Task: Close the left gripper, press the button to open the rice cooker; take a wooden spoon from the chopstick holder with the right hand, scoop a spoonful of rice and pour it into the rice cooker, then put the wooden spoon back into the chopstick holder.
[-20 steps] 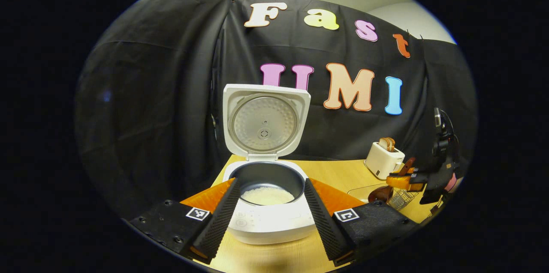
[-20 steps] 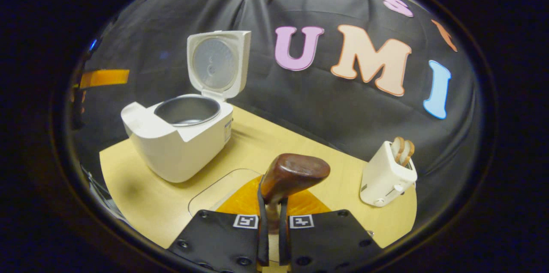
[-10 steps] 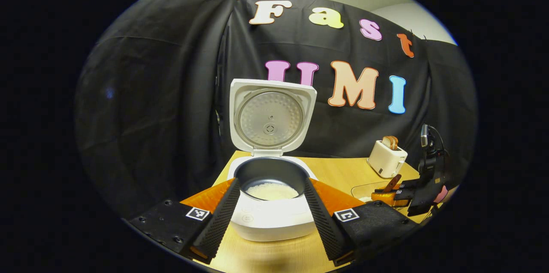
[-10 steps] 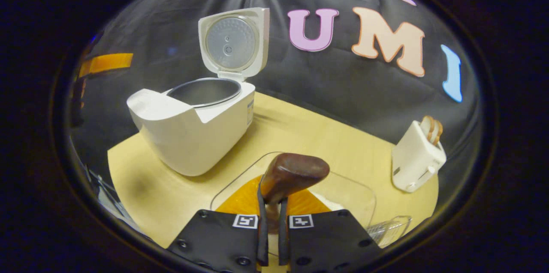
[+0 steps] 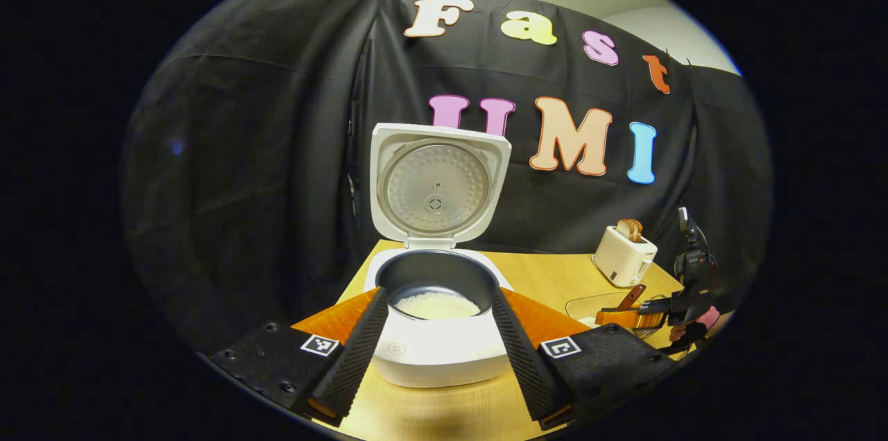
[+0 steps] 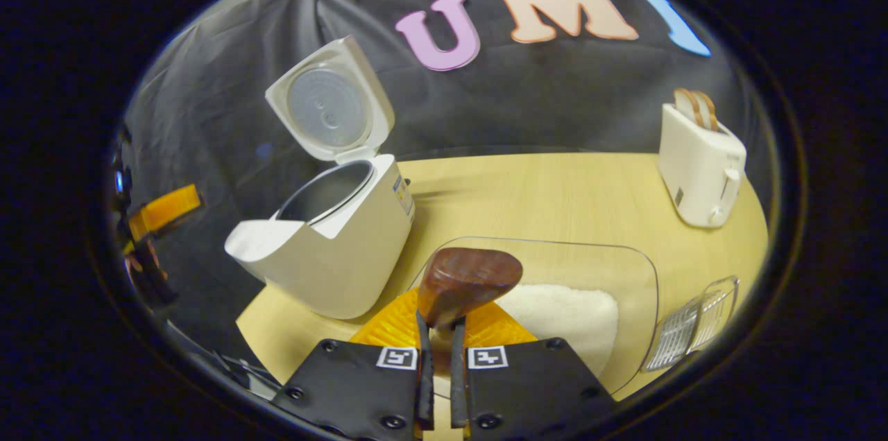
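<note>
In the right gripper view, the right gripper (image 6: 437,385) has its fingers pressed together on the handle of the wooden spoon (image 6: 466,280), whose bowl hangs over a clear container (image 6: 628,267) of rice (image 6: 558,313). The chopstick holder (image 6: 690,333) sits just right of it. In the left gripper view, the left gripper (image 5: 436,358) holds nothing — jaws spread wide, framing the rice cooker (image 5: 437,330), lid up, rice inside. Farther right stands a toaster (image 6: 701,157).
</note>
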`<state>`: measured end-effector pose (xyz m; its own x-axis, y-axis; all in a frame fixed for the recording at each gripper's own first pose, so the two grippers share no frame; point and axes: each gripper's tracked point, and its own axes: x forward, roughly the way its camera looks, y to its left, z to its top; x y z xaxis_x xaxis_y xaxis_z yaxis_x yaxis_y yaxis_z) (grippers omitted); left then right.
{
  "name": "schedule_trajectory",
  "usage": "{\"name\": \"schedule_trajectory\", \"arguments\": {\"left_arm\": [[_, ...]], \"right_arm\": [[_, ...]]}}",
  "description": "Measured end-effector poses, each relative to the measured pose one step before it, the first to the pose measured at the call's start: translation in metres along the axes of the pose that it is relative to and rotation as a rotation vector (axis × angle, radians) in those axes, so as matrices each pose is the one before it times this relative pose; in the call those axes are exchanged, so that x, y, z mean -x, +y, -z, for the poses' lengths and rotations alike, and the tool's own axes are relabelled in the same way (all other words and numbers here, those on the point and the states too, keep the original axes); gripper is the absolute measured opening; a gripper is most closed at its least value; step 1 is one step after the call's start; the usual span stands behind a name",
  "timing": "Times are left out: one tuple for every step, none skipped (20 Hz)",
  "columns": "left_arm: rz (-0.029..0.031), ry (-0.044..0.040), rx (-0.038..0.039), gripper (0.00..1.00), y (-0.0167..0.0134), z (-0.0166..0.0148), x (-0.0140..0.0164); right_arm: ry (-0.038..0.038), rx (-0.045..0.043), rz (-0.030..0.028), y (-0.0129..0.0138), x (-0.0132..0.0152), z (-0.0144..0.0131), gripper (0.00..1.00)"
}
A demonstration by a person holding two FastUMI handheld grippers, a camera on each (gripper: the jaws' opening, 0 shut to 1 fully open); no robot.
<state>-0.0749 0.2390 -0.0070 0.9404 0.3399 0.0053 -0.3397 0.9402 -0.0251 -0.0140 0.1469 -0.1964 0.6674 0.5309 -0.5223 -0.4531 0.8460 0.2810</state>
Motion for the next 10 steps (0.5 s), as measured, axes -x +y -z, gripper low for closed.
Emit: {"name": "schedule_trajectory", "arguments": {"left_arm": [[0.00264,0.00054,0.00179,0.89,-0.00068,-0.00024,-0.00037],[0.00245,0.00187,0.00221,0.89,-0.00095,0.00016,-0.00187],[0.0027,0.00084,0.0006,0.89,-0.00119,-0.0001,-0.00031],[0.00234,-0.00119,-0.00084,0.89,-0.00075,-0.00082,0.00028],[0.00237,0.00025,-0.00159,0.89,-0.00111,-0.00038,-0.0009],[0.00265,-0.00019,-0.0021,0.89,-0.00159,-0.00054,-0.00136],[0.00357,-0.00174,-0.00176,0.89,-0.00135,-0.00163,-0.00111],[0.00349,0.00014,-0.00159,0.89,-0.00153,0.00001,-0.00044],[0.00414,-0.00202,-0.00125,0.89,-0.00204,-0.00155,-0.00095],[0.0054,-0.0024,-0.00047,0.89,-0.00262,-0.00146,-0.00113]], "right_arm": [[0.00924,-0.05844,-0.01595,-0.00529,-0.0005,-0.00017,0.12],[0.00513,-0.05925,-0.01423,-0.00653,0.00085,-0.00072,0.14],[0.00517,-0.05413,-0.01969,-0.00407,0.00036,-0.00111,0.14],[-0.00313,-0.05022,-0.01934,-0.00306,0.00338,-0.00177,0.12],[-0.00552,-0.02773,-0.01383,-0.00233,0.00167,-0.00237,0.12],[-0.00564,-0.01433,-0.0101,-0.00171,0.00244,-0.00163,0.14],[-0.01195,-0.00064,-0.00061,-0.00177,0.00132,-0.0028,0.13],[-0.01173,0.00261,0.00476,-0.00188,0.00389,-0.0018,0.12],[-0.00825,-0.00327,0.00178,-0.00134,0.00169,-0.00233,0.12],[-0.01017,-0.00895,-0.00065,0.0002,0.00258,-0.00075,0.12]]}}
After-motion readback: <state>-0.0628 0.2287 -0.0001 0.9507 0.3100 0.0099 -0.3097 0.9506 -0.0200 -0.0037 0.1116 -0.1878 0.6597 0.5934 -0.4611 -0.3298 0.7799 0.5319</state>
